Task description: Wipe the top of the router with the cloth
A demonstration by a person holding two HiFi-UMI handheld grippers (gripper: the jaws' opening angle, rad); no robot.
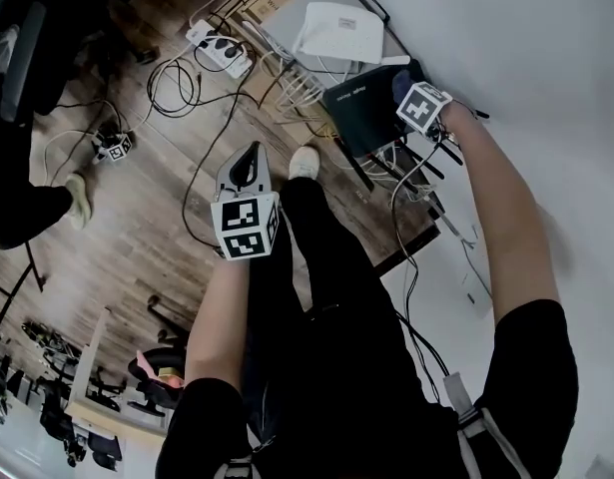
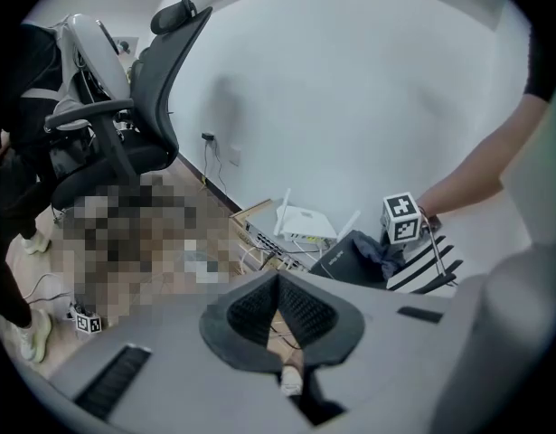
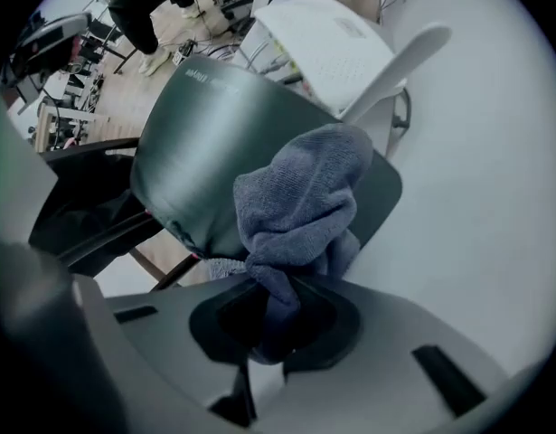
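A black router with a glossy top lies on the floor by the white wall, seen also in the head view. A blue-grey cloth is bunched on the router's top near its wall-side edge. My right gripper is shut on the cloth's lower end and presses it against the router. In the head view the right gripper sits over the router's right corner with the cloth beside it. My left gripper hangs shut and empty above the wooden floor, well left of the router.
A white router with antennas sits just beyond the black one. Tangled cables and a power strip lie on the floor to the left. The black router's antennas stick out toward me. An office chair stands farther left. My own shoe is near the routers.
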